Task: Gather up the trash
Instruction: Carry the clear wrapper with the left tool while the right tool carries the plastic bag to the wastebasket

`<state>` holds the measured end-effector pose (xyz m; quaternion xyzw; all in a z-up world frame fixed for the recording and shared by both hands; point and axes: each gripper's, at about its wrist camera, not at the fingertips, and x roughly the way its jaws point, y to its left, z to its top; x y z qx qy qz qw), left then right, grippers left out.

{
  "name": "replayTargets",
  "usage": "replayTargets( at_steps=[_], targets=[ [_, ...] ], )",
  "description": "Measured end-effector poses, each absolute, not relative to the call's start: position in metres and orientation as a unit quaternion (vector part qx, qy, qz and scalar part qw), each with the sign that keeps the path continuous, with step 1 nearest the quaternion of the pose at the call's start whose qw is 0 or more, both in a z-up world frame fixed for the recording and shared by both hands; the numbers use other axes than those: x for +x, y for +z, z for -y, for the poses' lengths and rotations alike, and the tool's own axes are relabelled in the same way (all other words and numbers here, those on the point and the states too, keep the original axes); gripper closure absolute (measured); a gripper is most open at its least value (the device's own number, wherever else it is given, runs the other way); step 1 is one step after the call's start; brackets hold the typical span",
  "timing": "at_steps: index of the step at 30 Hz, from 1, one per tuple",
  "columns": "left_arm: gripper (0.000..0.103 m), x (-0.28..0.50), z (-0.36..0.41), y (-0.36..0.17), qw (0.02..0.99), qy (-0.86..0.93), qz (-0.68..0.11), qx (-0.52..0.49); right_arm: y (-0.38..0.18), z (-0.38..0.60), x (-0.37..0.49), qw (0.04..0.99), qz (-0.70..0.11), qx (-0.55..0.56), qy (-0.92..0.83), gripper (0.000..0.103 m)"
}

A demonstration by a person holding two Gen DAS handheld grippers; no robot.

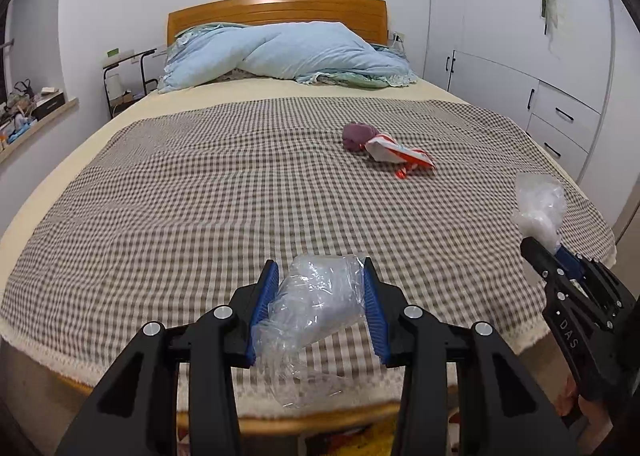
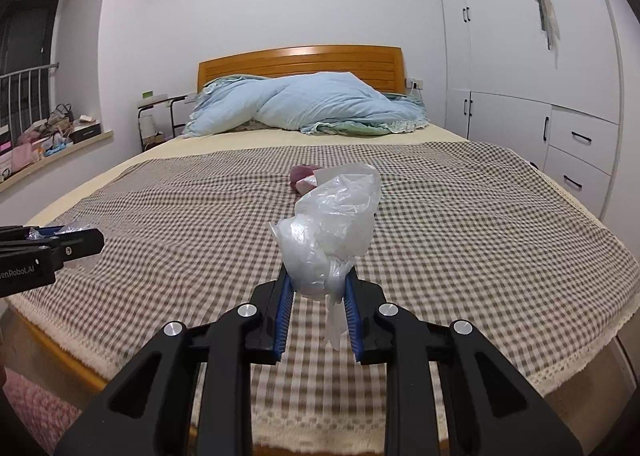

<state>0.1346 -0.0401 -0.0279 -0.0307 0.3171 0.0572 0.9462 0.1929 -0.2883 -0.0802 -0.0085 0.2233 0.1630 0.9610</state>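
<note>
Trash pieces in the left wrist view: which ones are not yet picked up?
The purple wad and the red-and-white wrapper touching it lie on the checked blanket; both clear plastic pieces sit clamped in grippers.

On the bed [image 1: 200, 191], a blanket [image 1: 180, 215] covers the near half and a heaped quilt [image 1: 288, 51] lies at twelve o'clock against the headboard [image 1: 276, 9]. A cloth ball [image 1: 358, 135] touches a wrapper [image 1: 400, 153] at one o'clock. A side table [image 1: 128, 75] stands at ten o'clock, cupboards [image 1: 520, 55] at two o'clock.
</note>
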Motion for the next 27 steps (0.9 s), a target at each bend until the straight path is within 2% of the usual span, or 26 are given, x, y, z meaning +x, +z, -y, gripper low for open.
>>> replayTargets(
  at_steps=[27],
  targets=[
    [0.064,0.049,0.050,-0.090,0.927,0.029,-0.373,-0.034,-0.124,0.288,0.096,0.945,-0.255,-0.034,0.203,0.079]
  ],
)
